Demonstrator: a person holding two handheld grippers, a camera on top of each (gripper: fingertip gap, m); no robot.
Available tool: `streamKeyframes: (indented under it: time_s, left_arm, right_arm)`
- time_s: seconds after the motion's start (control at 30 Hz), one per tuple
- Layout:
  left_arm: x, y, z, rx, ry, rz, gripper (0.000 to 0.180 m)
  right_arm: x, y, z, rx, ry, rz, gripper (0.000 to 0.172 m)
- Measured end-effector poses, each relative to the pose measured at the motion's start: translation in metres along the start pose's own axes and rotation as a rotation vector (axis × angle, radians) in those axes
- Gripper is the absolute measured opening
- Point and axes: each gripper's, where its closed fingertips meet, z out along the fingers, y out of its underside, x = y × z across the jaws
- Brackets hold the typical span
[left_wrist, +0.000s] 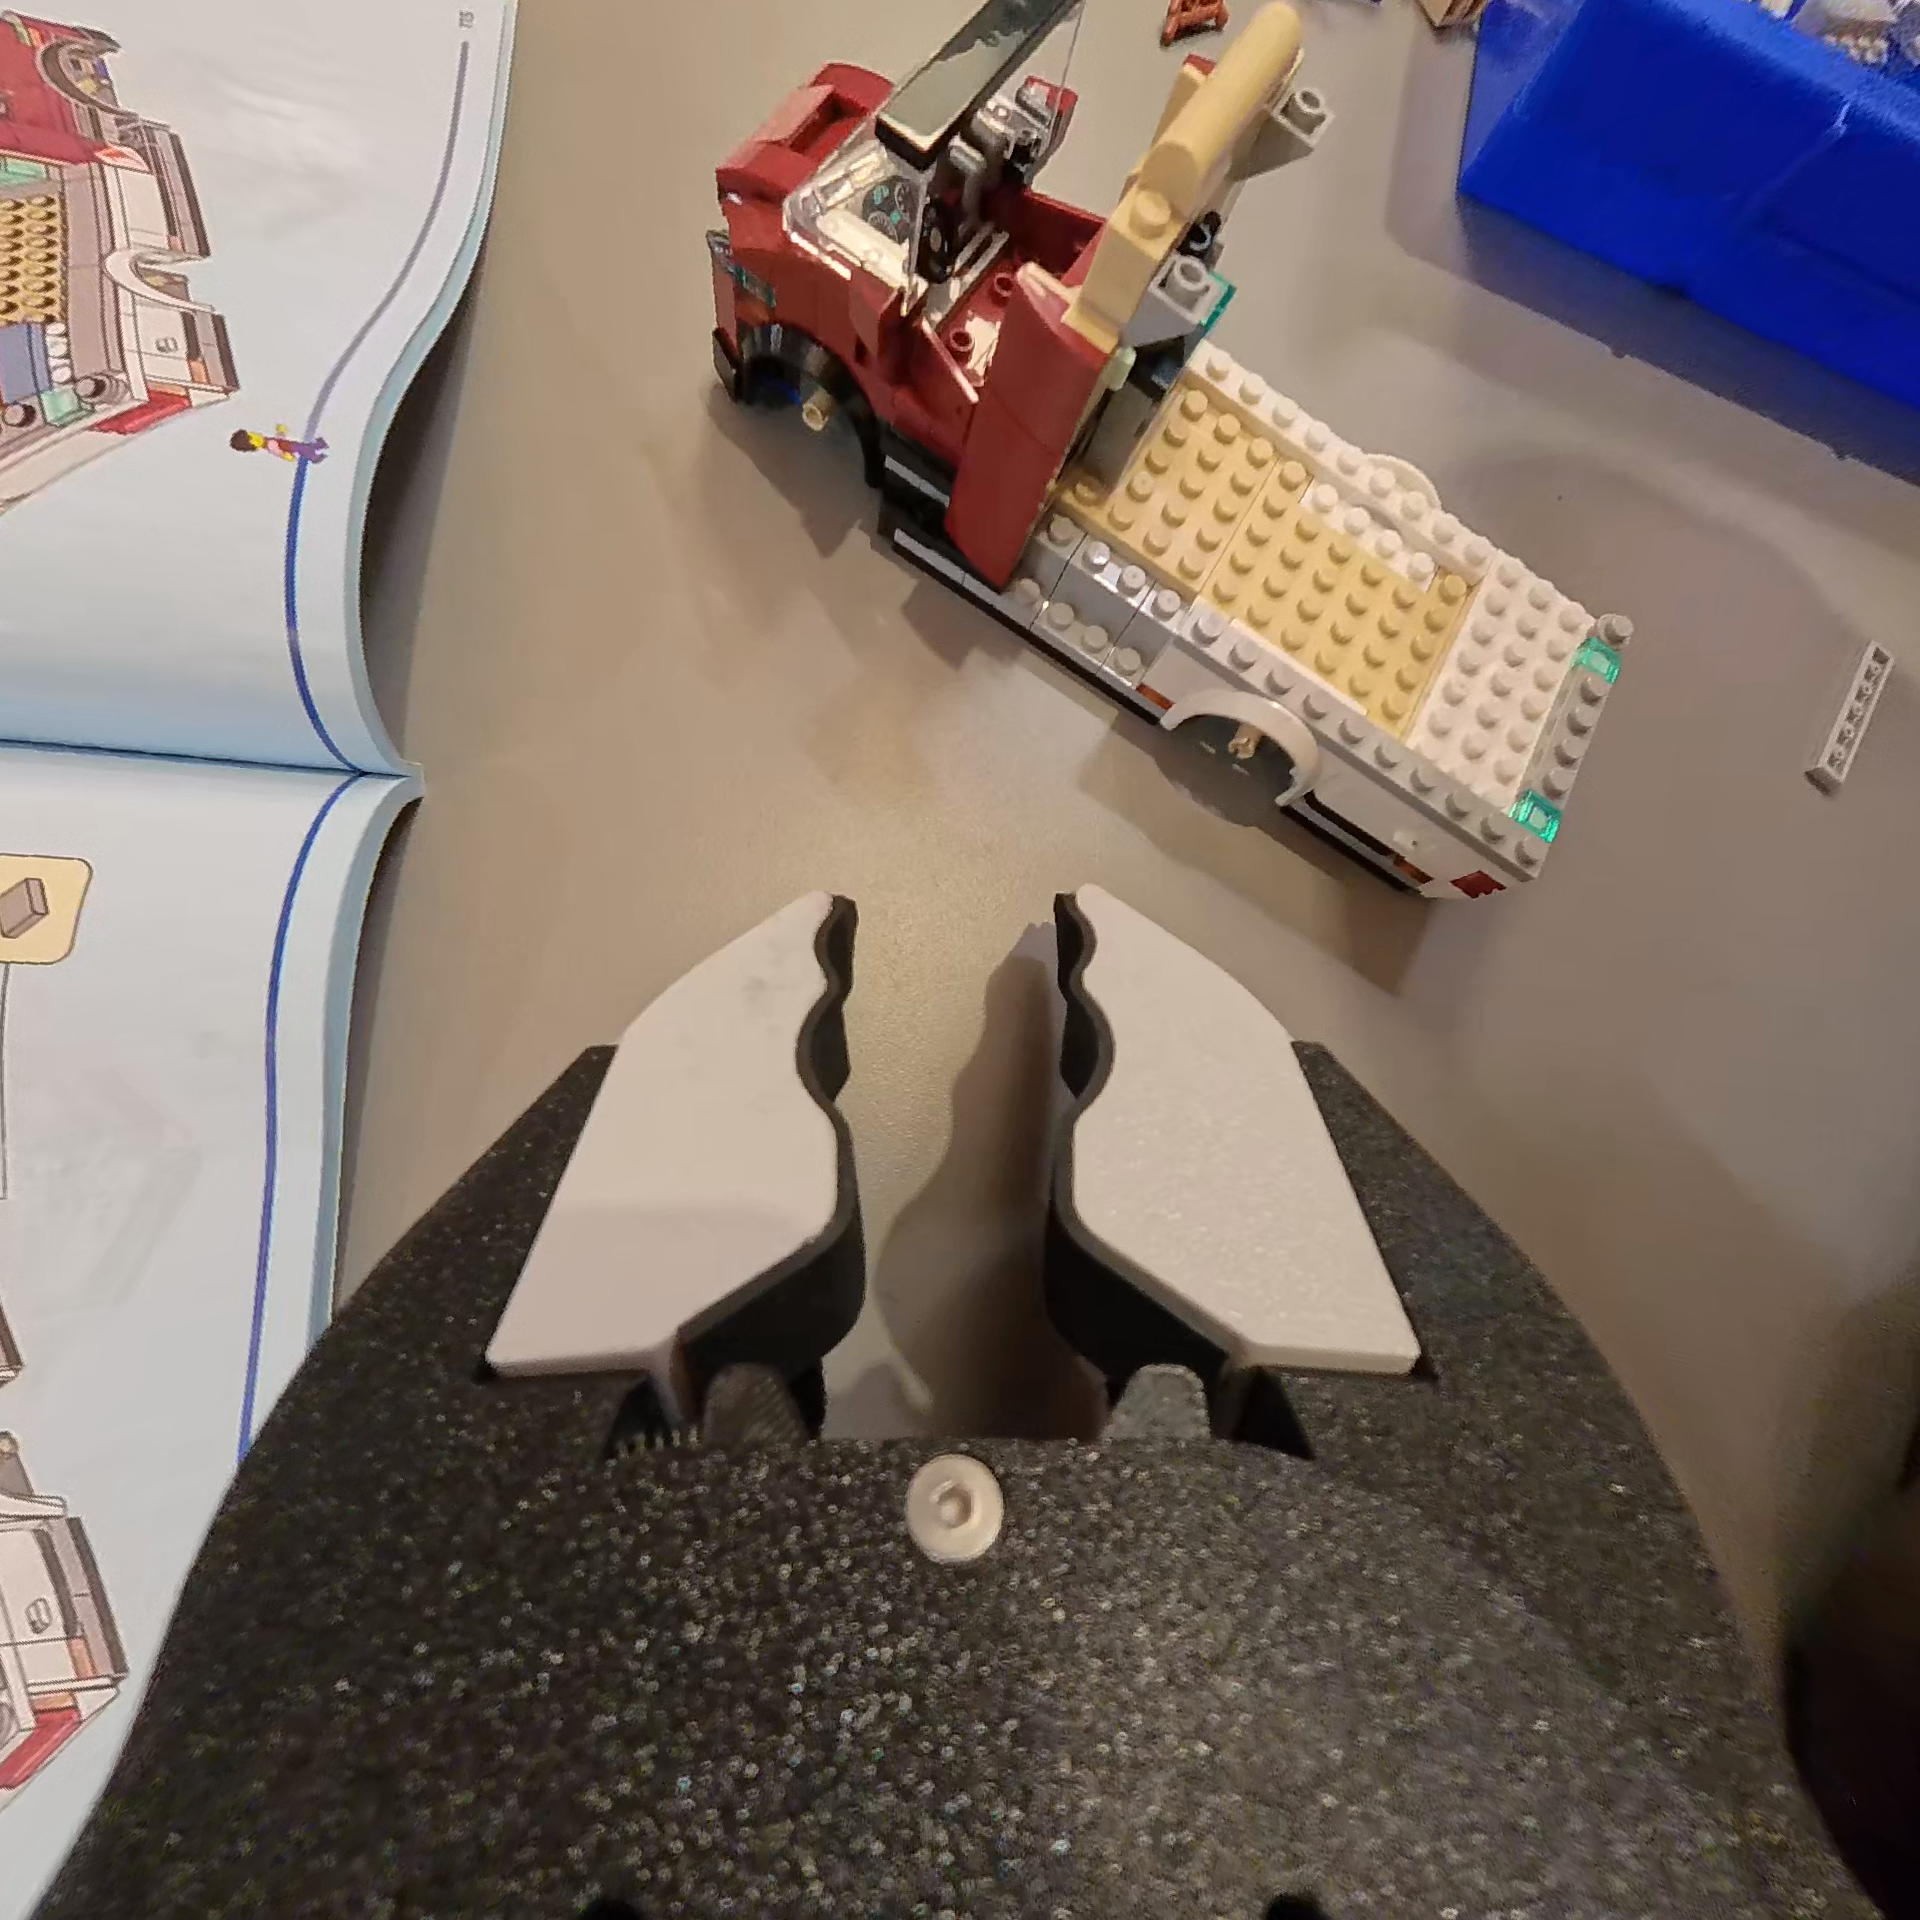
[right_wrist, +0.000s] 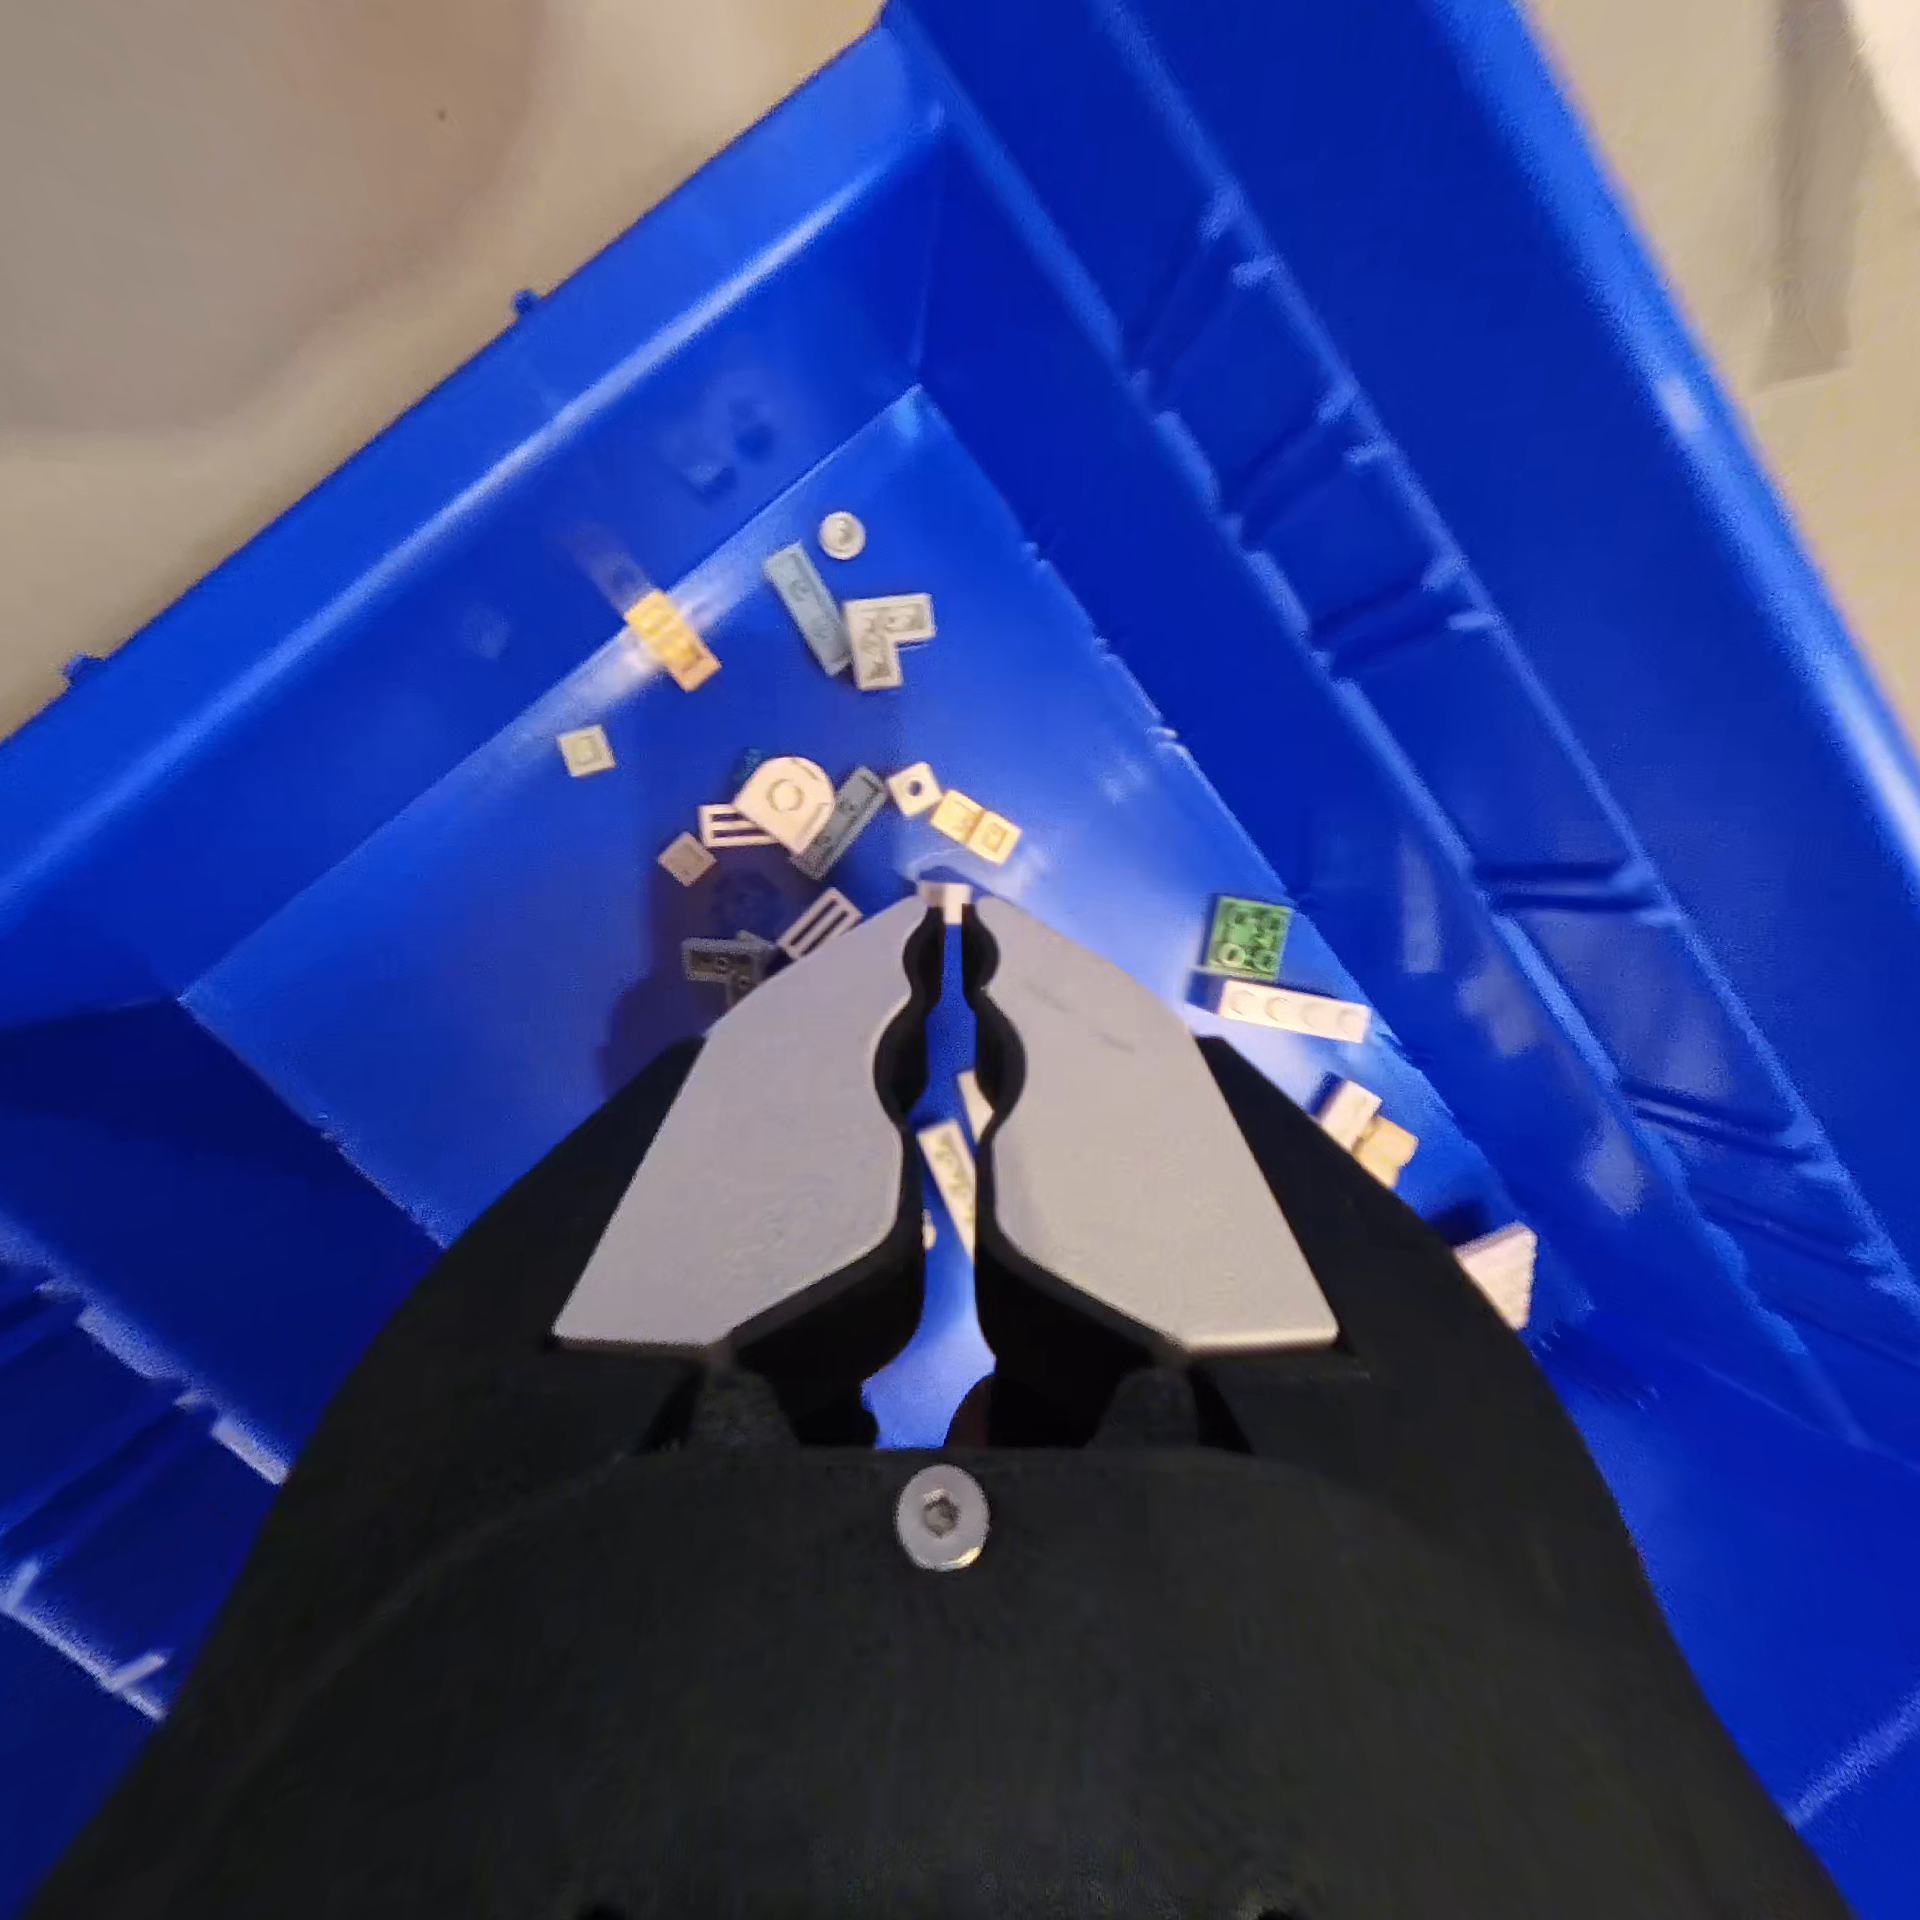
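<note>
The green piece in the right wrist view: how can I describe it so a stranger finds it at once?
Look inside the blue bin, on its floor to the right of the right gripper jaws. The green piece is a small square plate lying just above a long white plate. It is the only green piece among white, tan and grey ones.

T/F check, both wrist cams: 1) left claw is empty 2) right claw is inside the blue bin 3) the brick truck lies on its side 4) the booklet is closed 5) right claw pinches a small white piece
1) True: the left claw stands open over bare table.
2) True: the right claw reaches into the blue bin.
3) False: the brick truck stands upright.
4) False: the instruction booklet lies open.
5) True: a small white piece sits clamped at its fingertips.
</note>
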Motion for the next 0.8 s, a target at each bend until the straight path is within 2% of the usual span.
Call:
streamKeyframes:
  time_s: [0.13, 0.27, 0.33, 0.43, 0.67, 0.8]
  left_arm:
    - [0.000, 0.000, 0.000, 0.000, -0.001, -0.002, 0.038]
    - [0.000, -0.001, 0.000, 0.000, 0.008, -0.005, 0.038]
    - [0.000, -0.002, 0.001, 0.002, 0.011, -0.004, 0.038]
    - [0.000, -0.001, 0.001, -0.001, 0.011, 0.001, 0.038]
    - [0.000, -0.002, 0.001, 0.003, 0.016, -0.005, 0.038]
    - [0.000, -0.002, 0.001, 0.003, 0.017, -0.006, 0.038]
  right_arm:
    - [0.021, 0.001, -0.021, 0.075, 0.102, 0.056, 0.006]
    - [0.035, 0.019, -0.044, 0.050, 0.199, 0.075, 0.009]
    - [0.039, 0.016, -0.052, 0.099, 0.215, 0.110, 0.009]
    - [0.030, 0.013, -0.043, 0.118, 0.157, 0.094, 0.010]
    - [-0.022, -0.004, -0.015, 0.108, -0.050, -0.136, 0.014]
    - [-0.041, -0.007, -0.008, 0.086, -0.124, -0.191, 0.016]
